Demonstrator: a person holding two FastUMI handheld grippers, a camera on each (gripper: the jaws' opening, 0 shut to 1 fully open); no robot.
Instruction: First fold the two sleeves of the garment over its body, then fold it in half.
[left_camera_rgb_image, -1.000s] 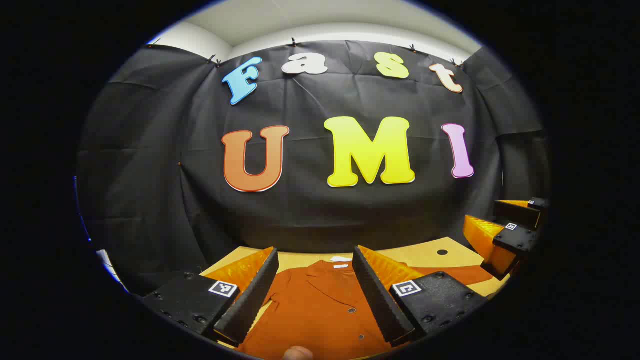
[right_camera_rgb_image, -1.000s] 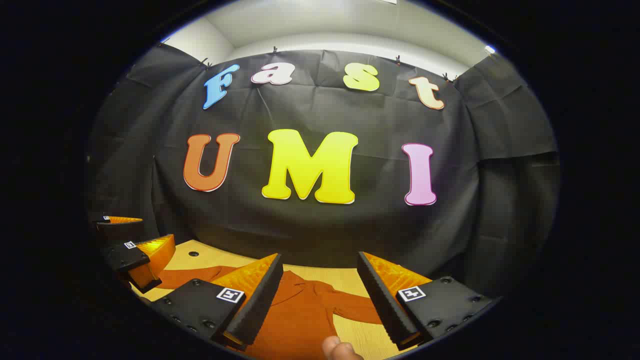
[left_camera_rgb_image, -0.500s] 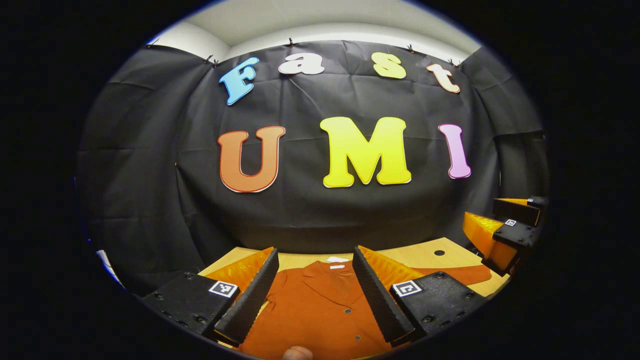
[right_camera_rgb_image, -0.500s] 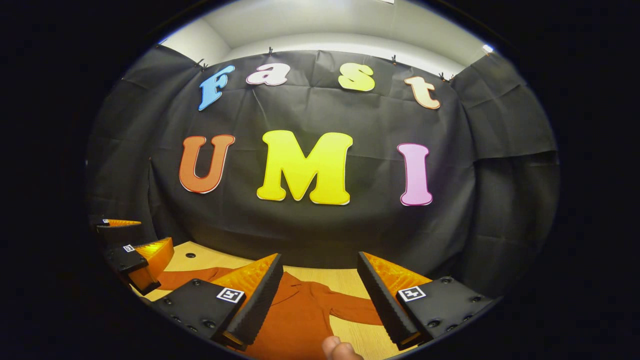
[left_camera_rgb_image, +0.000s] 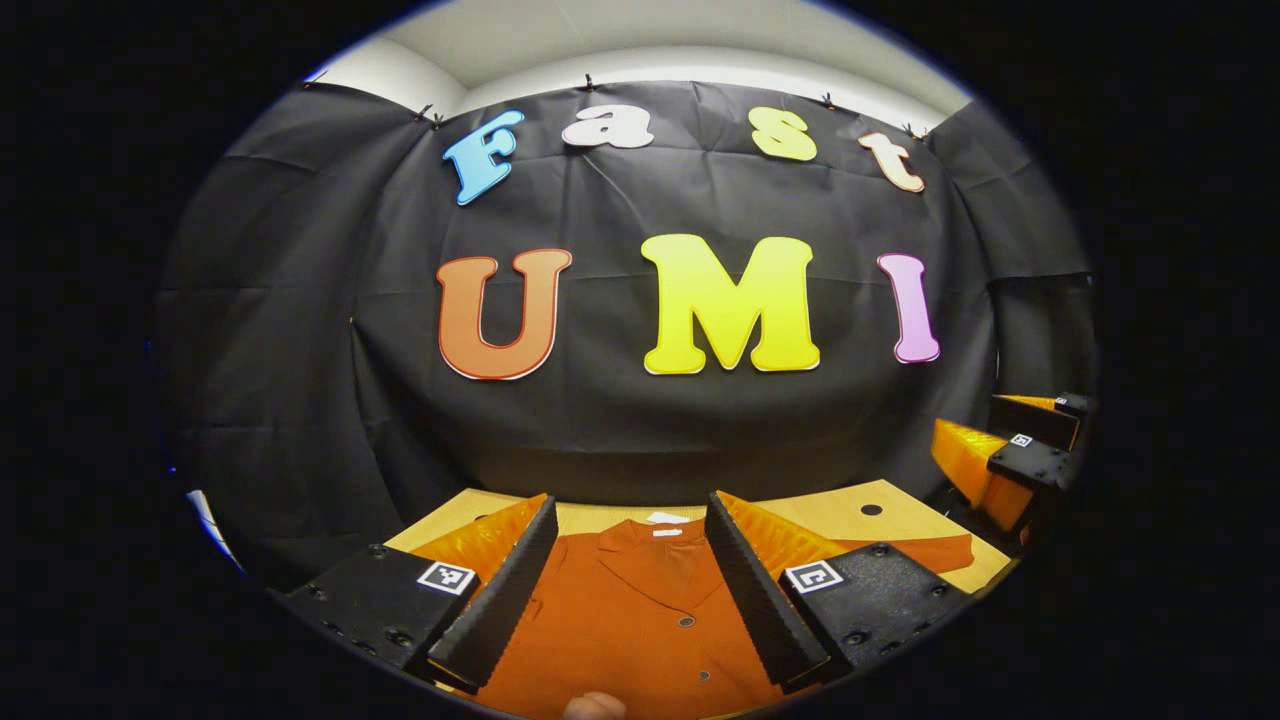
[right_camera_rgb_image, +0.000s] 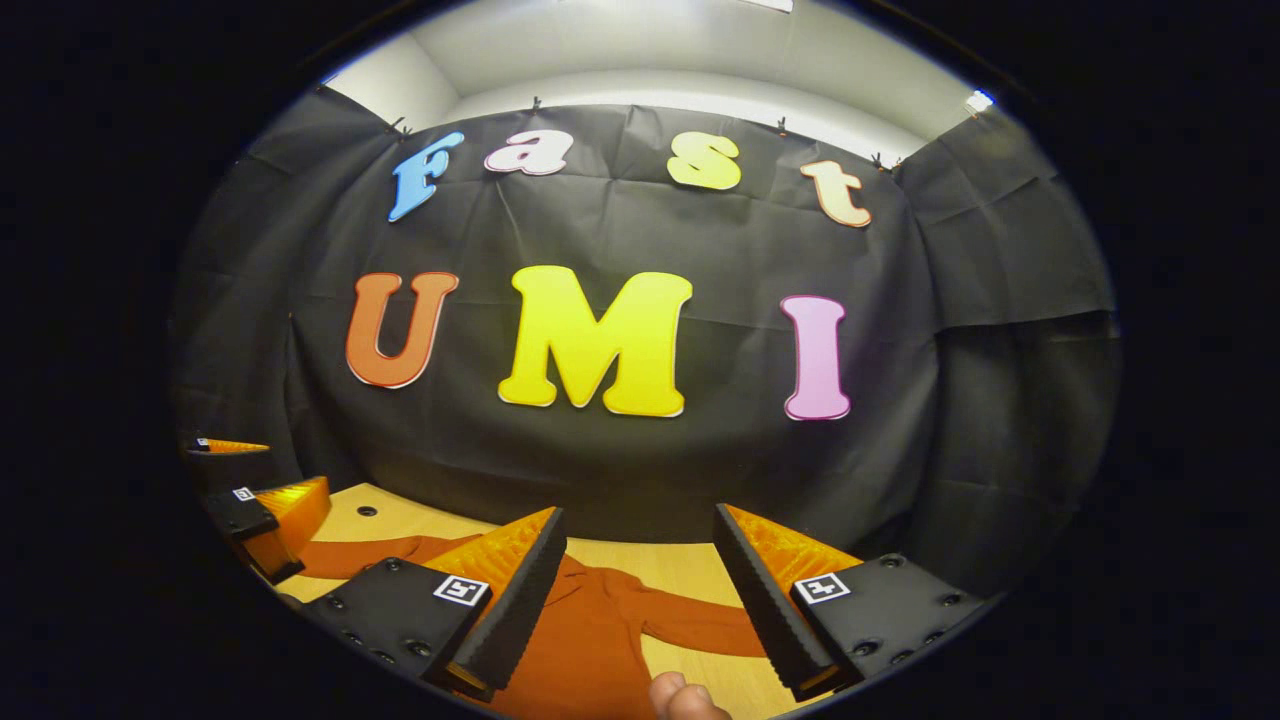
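A rust-orange buttoned shirt (left_camera_rgb_image: 640, 620) lies flat on the wooden table (left_camera_rgb_image: 830, 515), collar toward the booth wall. In the left gripper view one sleeve (left_camera_rgb_image: 920, 552) stretches out to the right. My left gripper (left_camera_rgb_image: 630, 590) hovers open above the shirt's chest, nothing between its fingers. My right gripper (left_camera_rgb_image: 1010, 460) shows at the far right of that view. In the right gripper view the shirt (right_camera_rgb_image: 590, 640) lies below my open right gripper (right_camera_rgb_image: 640, 600), a sleeve (right_camera_rgb_image: 700, 630) reaching right and another sleeve (right_camera_rgb_image: 370, 555) reaching left toward my left gripper (right_camera_rgb_image: 255, 505).
The black cloth wall (left_camera_rgb_image: 620, 420) rises close behind the table's far edge. A small dark hole (left_camera_rgb_image: 871, 509) marks the tabletop at the right. A fingertip (right_camera_rgb_image: 685, 698) of the holding hand pokes in at the bottom of each view.
Both grippers have drifted slightly; the shirt sits a little more centred under the left gripper. Jaws stay open and the shirt has not moved.
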